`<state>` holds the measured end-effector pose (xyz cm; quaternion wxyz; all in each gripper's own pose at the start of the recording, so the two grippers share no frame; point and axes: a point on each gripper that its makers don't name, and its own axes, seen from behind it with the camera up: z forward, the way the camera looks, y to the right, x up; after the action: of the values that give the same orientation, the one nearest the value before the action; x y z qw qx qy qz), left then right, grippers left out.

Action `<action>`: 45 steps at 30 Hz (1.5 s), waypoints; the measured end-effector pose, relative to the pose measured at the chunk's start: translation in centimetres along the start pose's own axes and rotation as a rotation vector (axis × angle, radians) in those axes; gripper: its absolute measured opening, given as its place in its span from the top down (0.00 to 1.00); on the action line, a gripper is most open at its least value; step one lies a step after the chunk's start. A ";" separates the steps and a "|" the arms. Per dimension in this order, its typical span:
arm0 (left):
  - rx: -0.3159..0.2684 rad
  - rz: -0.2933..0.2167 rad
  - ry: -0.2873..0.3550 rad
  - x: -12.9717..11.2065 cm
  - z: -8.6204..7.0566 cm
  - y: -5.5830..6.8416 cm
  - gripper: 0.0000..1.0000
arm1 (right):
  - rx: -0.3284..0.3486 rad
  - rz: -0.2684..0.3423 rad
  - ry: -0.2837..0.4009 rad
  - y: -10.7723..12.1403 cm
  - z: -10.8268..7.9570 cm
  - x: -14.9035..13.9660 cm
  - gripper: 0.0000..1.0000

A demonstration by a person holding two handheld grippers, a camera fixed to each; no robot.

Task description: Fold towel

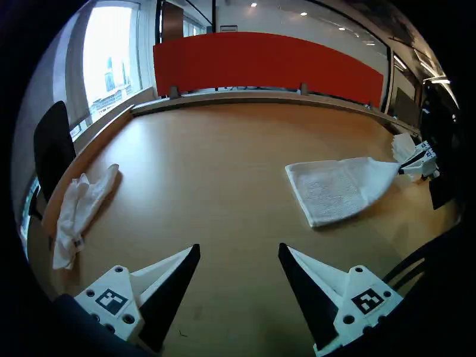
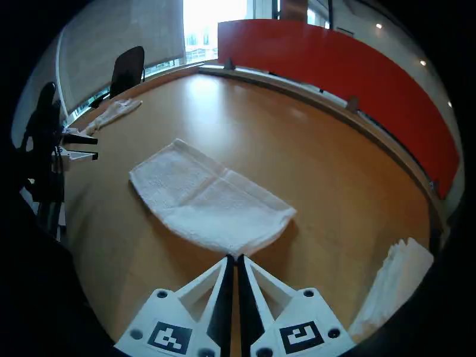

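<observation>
Around the work, a long red partition (image 1: 268, 62) lines the far edge of the wooden table (image 1: 226, 154) across the top of the left gripper view, with a bright window (image 1: 110, 65) and a black chair (image 1: 53, 146) at upper left. A crumpled white cloth (image 1: 77, 211) lies along the table's left edge, well apart from the towel (image 1: 336, 187). In the right gripper view a stack of folded white cloths (image 2: 395, 285) sits at lower right, near the right gripper (image 2: 233, 259).

The towel, white and partly folded, lies flat right of centre in the left gripper view, with bare tabletop between it and the left gripper (image 1: 238, 247). That claw is spread wide at the bottom of the frame and holds nothing. The right gripper's fingers are pressed together on the towel's near edge — seen from the left gripper view at far right, that corner is drawn out to a point in its tips.
</observation>
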<state>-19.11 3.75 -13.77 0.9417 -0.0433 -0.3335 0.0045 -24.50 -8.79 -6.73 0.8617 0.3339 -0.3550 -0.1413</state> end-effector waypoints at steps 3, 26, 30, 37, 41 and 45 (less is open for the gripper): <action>-0.002 0.001 0.001 0.2 0.1 0.1 0.02 | -0.010 0.000 0.010 0.2 -0.8 0.3 0.96; -0.019 0.012 0.002 0.4 0.0 1.0 0.02 | -0.030 -0.066 0.068 0.4 -3.4 4.6 0.96; -0.022 0.009 0.004 0.4 -0.1 1.1 0.02 | -0.012 -0.087 0.075 -0.2 -3.1 5.6 0.96; -0.023 0.015 0.006 0.3 -0.6 1.4 0.02 | 0.041 -0.146 0.086 -2.1 -2.0 7.8 0.96; -0.023 0.014 0.008 0.2 -0.8 1.5 0.02 | 0.079 -0.183 0.088 -3.6 -1.0 9.1 0.96; -0.019 0.009 0.006 -0.1 -1.0 1.6 0.02 | 0.122 -0.226 0.084 -5.3 0.1 10.2 0.96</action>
<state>-18.50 5.29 -14.71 0.9423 -0.0538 -0.3305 0.0054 -17.36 -17.63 -4.96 0.8324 0.4292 -0.2867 -0.2017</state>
